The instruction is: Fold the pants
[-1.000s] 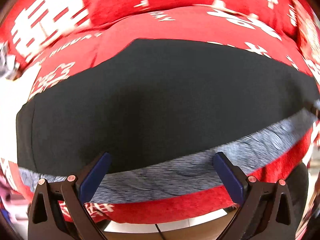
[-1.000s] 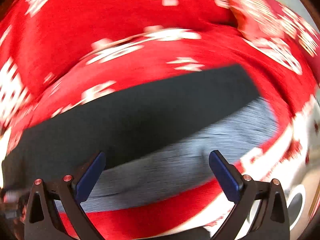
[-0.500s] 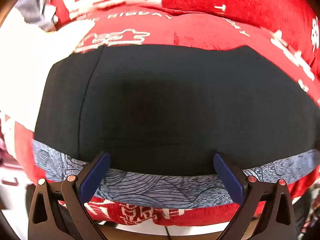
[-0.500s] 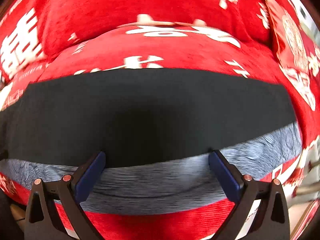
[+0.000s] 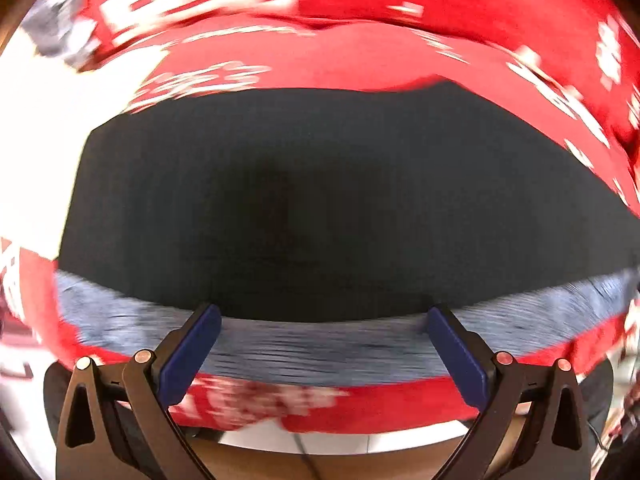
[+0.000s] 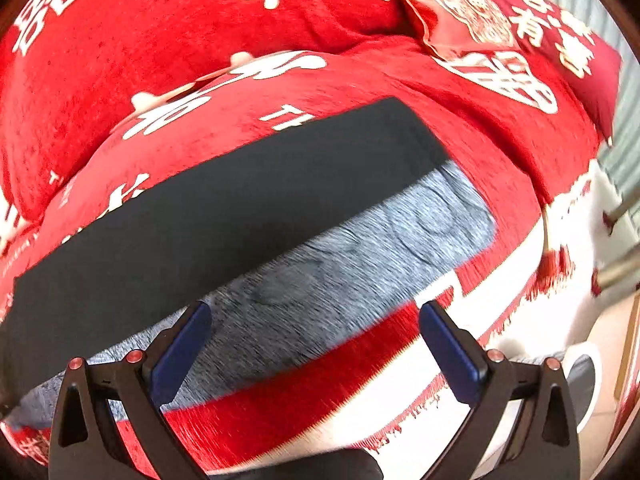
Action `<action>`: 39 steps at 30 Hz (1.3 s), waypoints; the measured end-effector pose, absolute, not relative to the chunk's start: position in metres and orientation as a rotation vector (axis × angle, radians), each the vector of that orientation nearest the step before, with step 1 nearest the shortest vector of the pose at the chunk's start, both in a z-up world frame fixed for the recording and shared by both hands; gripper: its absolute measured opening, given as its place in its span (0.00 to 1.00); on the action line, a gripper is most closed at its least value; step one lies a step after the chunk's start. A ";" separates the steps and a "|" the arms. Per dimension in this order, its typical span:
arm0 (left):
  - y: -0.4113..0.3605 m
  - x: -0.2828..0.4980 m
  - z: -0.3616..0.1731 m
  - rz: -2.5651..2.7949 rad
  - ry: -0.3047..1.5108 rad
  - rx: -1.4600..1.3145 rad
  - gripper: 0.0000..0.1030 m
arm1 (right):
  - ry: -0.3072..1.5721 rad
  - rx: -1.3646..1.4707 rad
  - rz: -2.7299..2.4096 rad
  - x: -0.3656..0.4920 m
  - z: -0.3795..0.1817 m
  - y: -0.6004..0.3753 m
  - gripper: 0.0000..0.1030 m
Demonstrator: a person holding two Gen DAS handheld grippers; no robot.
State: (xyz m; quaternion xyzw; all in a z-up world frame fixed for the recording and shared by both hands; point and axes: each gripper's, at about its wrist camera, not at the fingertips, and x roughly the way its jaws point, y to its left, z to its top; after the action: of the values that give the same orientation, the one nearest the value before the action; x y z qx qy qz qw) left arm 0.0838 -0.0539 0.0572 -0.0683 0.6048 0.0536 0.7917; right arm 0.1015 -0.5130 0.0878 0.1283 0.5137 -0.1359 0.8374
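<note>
Both grippers empty over flat pants; grab not yet made.

Pants (image 5: 340, 184) lie flat as a long black strip on the red cover (image 6: 160, 60), grey inner layer (image 6: 340, 272) showing along the near edge. Left gripper (image 5: 324, 320): jaws wide apart, nothing between them, tips near the black/grey line at 6 o'clock. Right gripper (image 6: 314, 320): jaws likewise apart, over the grey band, pants end off toward 1 o'clock. Risks, as judged: pinch may take top layer only, so layers slide & fold skews; cover is plush & may get caught w/ the cloth. Left view blurred, so exact edge contact unclear.
</note>
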 end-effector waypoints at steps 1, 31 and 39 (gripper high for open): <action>-0.071 0.087 0.059 0.077 1.305 -0.121 1.00 | 1.106 0.274 -0.282 0.100 0.083 -0.516 1.00; -0.322 0.215 0.057 -0.012 1.286 0.027 1.00 | 0.943 0.374 -0.122 0.104 0.059 -0.573 1.00; -0.322 0.202 0.056 -0.021 1.328 0.037 1.00 | 0.919 0.287 -0.142 0.141 0.068 -0.560 0.99</action>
State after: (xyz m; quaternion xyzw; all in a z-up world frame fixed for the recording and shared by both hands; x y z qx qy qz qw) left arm 0.2016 -0.3221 0.0564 0.0172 0.6160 -0.0096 0.7875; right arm 0.1409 -0.5599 0.0679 0.1377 0.4417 -0.0684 0.8839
